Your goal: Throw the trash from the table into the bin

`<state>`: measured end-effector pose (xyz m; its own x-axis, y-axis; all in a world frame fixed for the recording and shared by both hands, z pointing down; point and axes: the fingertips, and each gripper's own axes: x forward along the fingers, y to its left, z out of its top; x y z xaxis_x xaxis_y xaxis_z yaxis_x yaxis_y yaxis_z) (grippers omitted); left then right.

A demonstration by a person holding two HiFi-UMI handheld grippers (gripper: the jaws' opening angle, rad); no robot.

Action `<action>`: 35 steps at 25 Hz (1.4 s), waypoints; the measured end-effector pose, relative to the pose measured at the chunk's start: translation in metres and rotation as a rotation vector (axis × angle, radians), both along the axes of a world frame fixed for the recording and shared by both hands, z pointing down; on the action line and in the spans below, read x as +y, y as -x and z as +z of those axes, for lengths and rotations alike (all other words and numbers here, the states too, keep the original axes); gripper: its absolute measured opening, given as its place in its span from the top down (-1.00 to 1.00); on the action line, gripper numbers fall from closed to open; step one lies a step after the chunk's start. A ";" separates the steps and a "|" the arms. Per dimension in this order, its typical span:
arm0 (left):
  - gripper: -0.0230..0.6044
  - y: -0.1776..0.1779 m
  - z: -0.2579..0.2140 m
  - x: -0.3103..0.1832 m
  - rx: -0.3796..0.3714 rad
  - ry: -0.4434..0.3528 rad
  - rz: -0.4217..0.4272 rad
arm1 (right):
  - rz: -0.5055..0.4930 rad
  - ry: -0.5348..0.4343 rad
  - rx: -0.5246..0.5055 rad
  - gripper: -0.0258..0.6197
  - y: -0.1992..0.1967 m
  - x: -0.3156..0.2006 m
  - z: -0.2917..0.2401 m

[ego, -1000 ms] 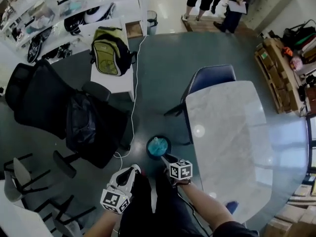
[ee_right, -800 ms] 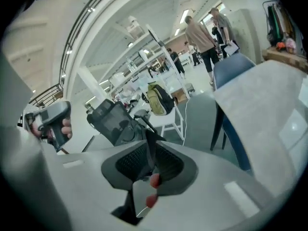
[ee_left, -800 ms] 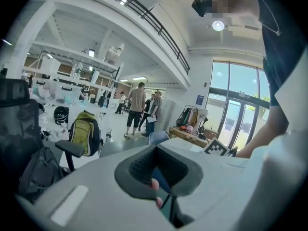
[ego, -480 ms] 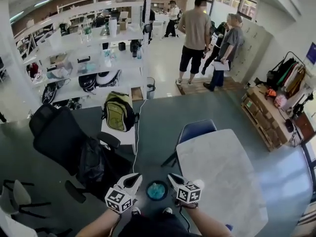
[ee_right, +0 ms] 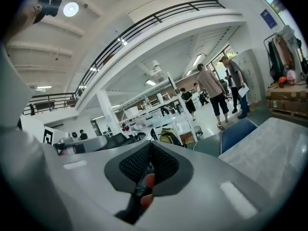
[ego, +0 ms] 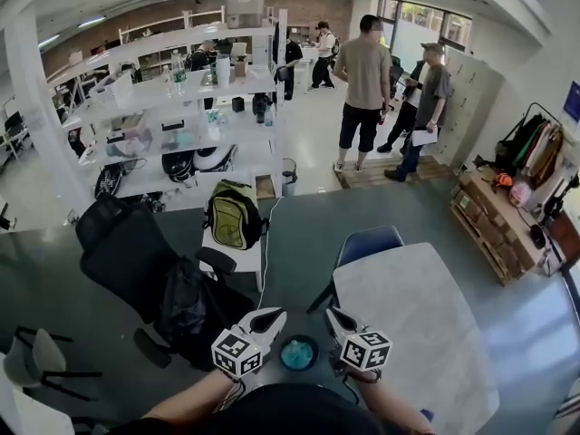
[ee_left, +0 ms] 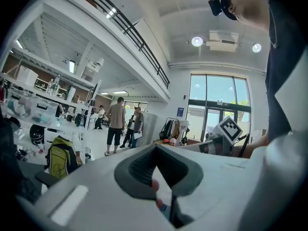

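A small round black bin [ego: 298, 353] stands on the floor by my feet, with something light blue inside. It lies between my two grippers in the head view. My left gripper [ego: 270, 316] and right gripper [ego: 334, 316] are held up side by side above the bin and point forward into the room. In the left gripper view the jaws [ee_left: 156, 159] are closed tip to tip with nothing between them. The right gripper view shows the same [ee_right: 150, 149]. The marble table [ego: 426, 333] is to my right, and its visible top is bare.
A blue chair [ego: 367, 243] is tucked at the table's far end. A black office chair [ego: 136, 261] stands to the left, and a green backpack [ego: 234, 216] rests on a white stand. Shelving [ego: 172, 116] fills the back left. Several people [ego: 367, 71] stand far off.
The head view has tilted up from the floor to the room. Both grippers have risen, and the bin now sits low in the frame between them.
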<state>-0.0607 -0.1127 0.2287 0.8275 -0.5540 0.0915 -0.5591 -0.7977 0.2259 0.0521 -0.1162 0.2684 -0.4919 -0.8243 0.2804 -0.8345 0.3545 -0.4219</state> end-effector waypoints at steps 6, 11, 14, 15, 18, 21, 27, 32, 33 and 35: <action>0.92 -0.011 -0.006 0.017 0.000 -0.026 0.041 | 0.041 -0.001 0.052 0.83 -0.001 0.016 -0.011; 0.92 -0.012 -0.009 0.021 0.012 -0.053 0.034 | 0.083 -0.045 0.137 0.83 -0.004 0.022 -0.017; 0.92 -0.010 -0.016 0.025 0.014 -0.070 0.037 | 0.070 -0.066 0.168 0.83 0.000 0.026 -0.023; 0.92 -0.009 -0.017 0.026 0.013 -0.074 0.038 | 0.063 -0.070 0.182 0.83 0.002 0.026 -0.024; 0.92 -0.005 -0.016 0.028 0.007 -0.067 0.035 | 0.050 -0.063 0.184 0.83 0.005 0.027 -0.025; 0.92 -0.002 -0.014 0.031 0.006 -0.060 0.031 | 0.056 -0.058 0.160 0.83 0.008 0.029 -0.027; 0.92 -0.001 -0.013 0.036 0.004 -0.056 0.029 | 0.054 -0.060 0.167 0.83 0.012 0.033 -0.030; 0.92 0.002 -0.010 0.037 0.004 -0.051 0.027 | 0.054 -0.051 0.184 0.83 0.014 0.036 -0.024; 0.92 0.003 -0.010 0.038 0.003 -0.050 0.028 | 0.049 -0.047 0.190 0.83 0.014 0.037 -0.023; 0.92 0.002 -0.010 0.039 -0.002 -0.049 0.028 | 0.033 -0.036 0.201 0.83 0.014 0.038 -0.021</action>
<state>-0.0628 -0.0742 0.2184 0.8427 -0.5343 0.0659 -0.5365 -0.8234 0.1849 0.0382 -0.0779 0.2477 -0.4017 -0.8501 0.3405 -0.9120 0.3377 -0.2328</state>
